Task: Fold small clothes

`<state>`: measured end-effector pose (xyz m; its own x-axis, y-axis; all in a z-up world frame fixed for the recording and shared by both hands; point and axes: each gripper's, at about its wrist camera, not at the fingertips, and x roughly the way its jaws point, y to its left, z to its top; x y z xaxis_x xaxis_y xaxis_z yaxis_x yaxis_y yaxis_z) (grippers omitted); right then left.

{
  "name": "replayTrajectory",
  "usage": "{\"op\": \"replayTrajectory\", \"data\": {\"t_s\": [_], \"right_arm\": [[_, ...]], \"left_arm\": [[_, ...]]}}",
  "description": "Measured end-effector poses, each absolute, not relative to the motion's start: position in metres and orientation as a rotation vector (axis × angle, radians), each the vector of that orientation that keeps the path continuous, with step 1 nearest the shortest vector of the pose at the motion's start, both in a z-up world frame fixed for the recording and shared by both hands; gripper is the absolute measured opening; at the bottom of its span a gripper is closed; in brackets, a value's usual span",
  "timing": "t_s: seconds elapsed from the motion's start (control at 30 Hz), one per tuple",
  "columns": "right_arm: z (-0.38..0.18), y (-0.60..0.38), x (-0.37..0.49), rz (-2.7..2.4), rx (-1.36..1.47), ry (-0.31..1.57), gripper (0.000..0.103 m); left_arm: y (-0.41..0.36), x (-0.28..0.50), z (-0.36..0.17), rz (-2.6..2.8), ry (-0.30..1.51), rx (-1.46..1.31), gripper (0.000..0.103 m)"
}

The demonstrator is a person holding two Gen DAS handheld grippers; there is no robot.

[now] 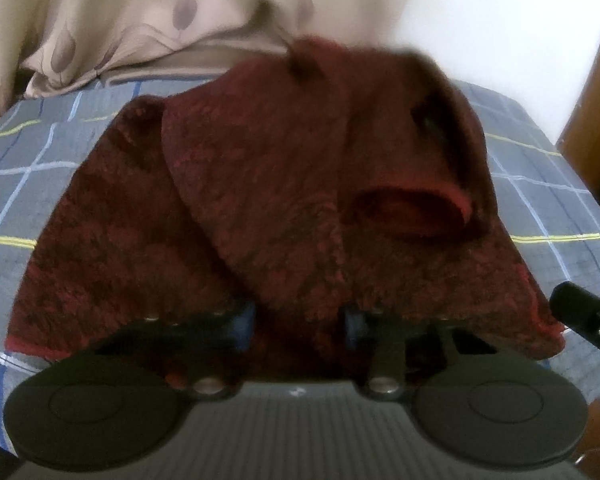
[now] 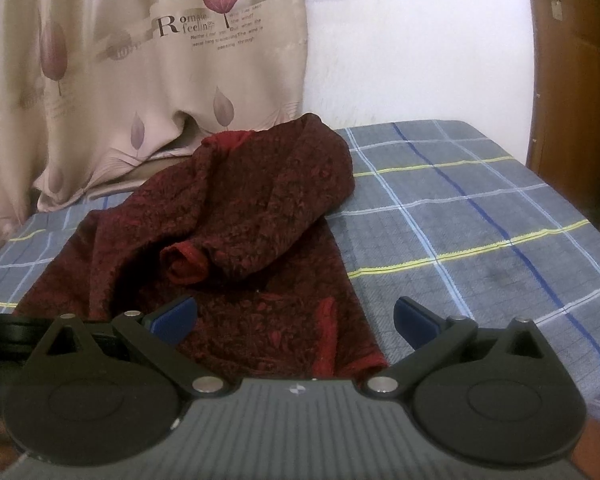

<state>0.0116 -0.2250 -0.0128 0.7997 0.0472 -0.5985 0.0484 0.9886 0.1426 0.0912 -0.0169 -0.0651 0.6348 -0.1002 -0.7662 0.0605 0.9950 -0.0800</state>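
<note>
the left gripper (image 1: 300, 320) is pinching the near hem of the dark red knit garment (image 1: 284, 184), its jaws narrowed on a fold of cloth. the right gripper (image 2: 296, 320) is hovering wide over the hem's corner, gripping nothing. the garment is lying rumpled on the plaid bed (image 2: 480, 216), a sleeve cuff (image 2: 184, 264) opening toward 6 o'clock, a leaf-print curtain (image 2: 140, 60) hanging at 12.

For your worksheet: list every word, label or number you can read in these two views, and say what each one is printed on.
"Romantic feelings", partly creased: on the beige curtain, right wrist view.
Small lines beneath it: only scraps such as "The wind is" can be made out; the rest is too small.
Left wrist view: curtain blurred, nothing readable.
Red garment, checked sheet: no text.
</note>
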Motion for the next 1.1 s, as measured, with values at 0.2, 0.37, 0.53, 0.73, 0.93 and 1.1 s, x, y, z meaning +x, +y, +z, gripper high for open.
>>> {"op": "replayTrajectory", "data": {"t_s": [0.2,0.37,0.53,0.73,0.93,1.1], "right_arm": [[-0.013,-0.226,0.011,-0.003,0.153,0.645,0.103],[-0.013,-0.225,0.011,-0.003,0.152,0.646,0.103],[-0.012,-0.225,0.011,0.002,0.149,0.642,0.103],[-0.002,-0.228,0.017,0.011,0.144,0.623,0.103],[0.003,-0.232,0.028,0.004,0.151,0.608,0.103],[0.0,-0.236,0.05,0.04,0.208,0.659,0.103]], "left_arm": [[-0.012,0.09,-0.058,-0.09,0.866,-0.062,0.026],[-0.009,0.086,-0.051,-0.086,0.845,-0.067,0.022],[0.007,0.083,-0.032,-0.075,0.815,-0.117,0.019],[0.067,0.094,0.024,0.04,0.697,-0.139,0.017],[0.137,0.136,0.082,0.28,0.534,-0.055,0.016],[0.199,0.201,0.106,0.506,0.48,0.022,0.016]]}}
